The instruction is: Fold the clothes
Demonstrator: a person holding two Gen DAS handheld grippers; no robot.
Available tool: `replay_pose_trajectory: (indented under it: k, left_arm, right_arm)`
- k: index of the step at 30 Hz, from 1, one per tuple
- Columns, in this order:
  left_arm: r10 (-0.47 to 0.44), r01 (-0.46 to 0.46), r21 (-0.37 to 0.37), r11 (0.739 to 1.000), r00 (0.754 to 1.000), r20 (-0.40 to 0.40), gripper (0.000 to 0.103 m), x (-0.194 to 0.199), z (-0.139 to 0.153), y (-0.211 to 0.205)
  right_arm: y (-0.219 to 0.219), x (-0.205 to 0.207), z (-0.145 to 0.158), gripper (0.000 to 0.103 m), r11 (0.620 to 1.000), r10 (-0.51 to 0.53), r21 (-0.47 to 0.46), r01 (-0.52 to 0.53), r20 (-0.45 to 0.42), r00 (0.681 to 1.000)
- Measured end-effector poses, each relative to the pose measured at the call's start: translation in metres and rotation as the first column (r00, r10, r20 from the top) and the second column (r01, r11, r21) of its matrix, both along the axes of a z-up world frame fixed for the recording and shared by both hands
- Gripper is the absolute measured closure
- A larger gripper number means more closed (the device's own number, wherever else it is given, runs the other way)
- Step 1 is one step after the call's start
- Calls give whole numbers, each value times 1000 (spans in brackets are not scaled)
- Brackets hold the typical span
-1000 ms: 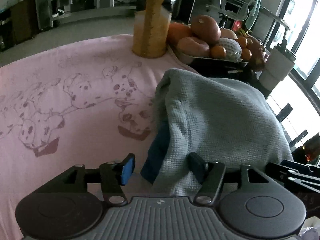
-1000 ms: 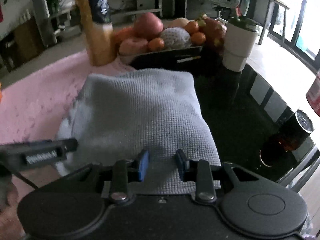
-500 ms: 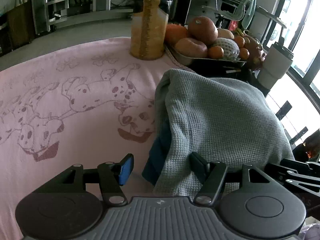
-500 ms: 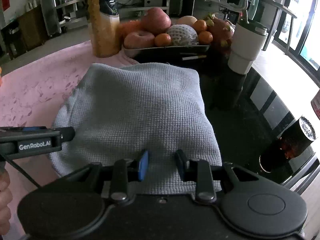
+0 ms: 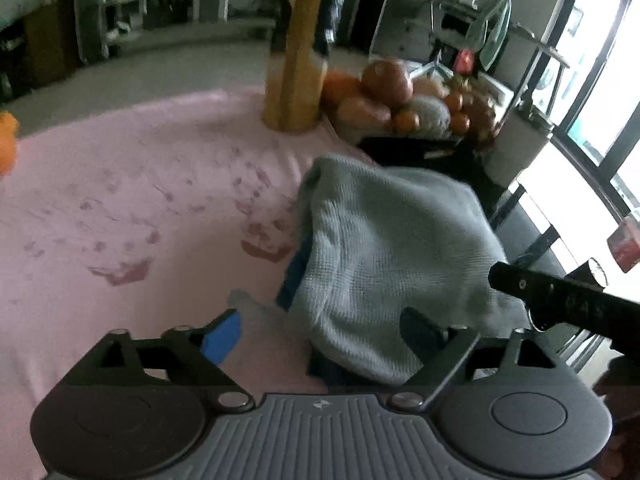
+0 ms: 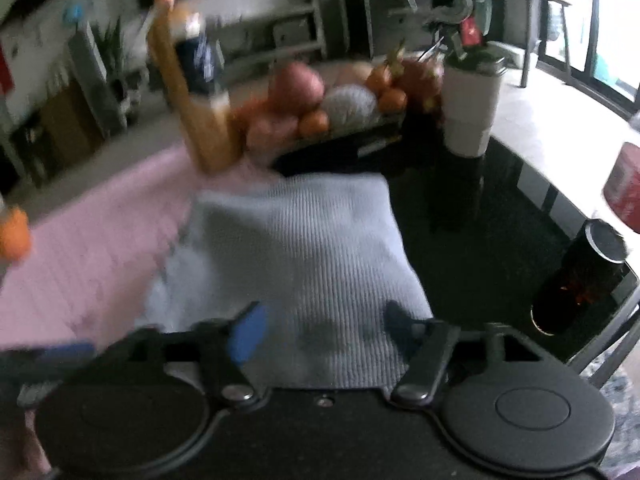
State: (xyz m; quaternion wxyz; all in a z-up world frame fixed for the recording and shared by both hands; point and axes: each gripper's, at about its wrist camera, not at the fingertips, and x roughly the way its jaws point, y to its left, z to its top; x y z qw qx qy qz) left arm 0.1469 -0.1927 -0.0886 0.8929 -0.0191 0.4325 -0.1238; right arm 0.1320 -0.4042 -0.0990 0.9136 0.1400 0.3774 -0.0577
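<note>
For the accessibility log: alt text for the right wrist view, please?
Open right gripper poised over the near edge of a folded grey waffle-knit garment lying on a pink cloth. Behind: a tray of fruit and a white tumbler; image motion-blurred.

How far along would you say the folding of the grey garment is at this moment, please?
Done: the grey waffle garment lies folded into a compact rectangle. In hand: nothing; the right tool and left tool are both open. Left: perhaps the pink cloth, spread flat.

folded garment (image 5: 396, 248) right of cloth (image 5: 132, 208).
</note>
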Motion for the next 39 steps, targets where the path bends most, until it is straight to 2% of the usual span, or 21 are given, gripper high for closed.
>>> replay_pose_trajectory:
  k: [2,5,7,9,13,16,19,27,33,39]
  left_arm:
    - [4,-4,39,999,1000,0,12,-15,14,3]
    - [-9,7,136,991,1000,10,12,-36,35,2]
    - [-19,11,170,985,999,45,10,-52,50,4]
    - [-37,24,159,987,996,77,5,-70,65,9]
    - [-71,60,104,993,992,106,3,-97,89,17]
    - [-81,73,72,995,989,124,1,-111,102,21]
    - [-80,73,53,996,988,133,1,-120,110,23]
    - [-101,96,45,994,987,123,1,-135,119,25]
    - [-114,109,50,993,987,116,0,-145,122,22]
    - [-117,113,43,993,987,115,0,-150,120,22]
  right_arm:
    - [0,-15,6,20,998,-28,59,27,9,1000]
    - [6,-39,14,17,989,-49,142,50,-12,999]
    - [12,-53,27,9,986,-56,154,59,-24,998]
    - [19,-69,48,0,988,-57,142,58,-13,998]
    - [34,-101,91,0,996,-61,68,59,29,998]
    - [47,-120,114,0,998,-69,-1,69,50,996]
    - [56,-136,128,0,998,-58,-23,60,58,997]
    - [63,-169,152,0,995,-89,-43,94,102,991]
    - [61,-173,152,0,989,-130,-65,130,5,991]
    - [60,-177,149,0,989,-134,-71,133,-3,991]
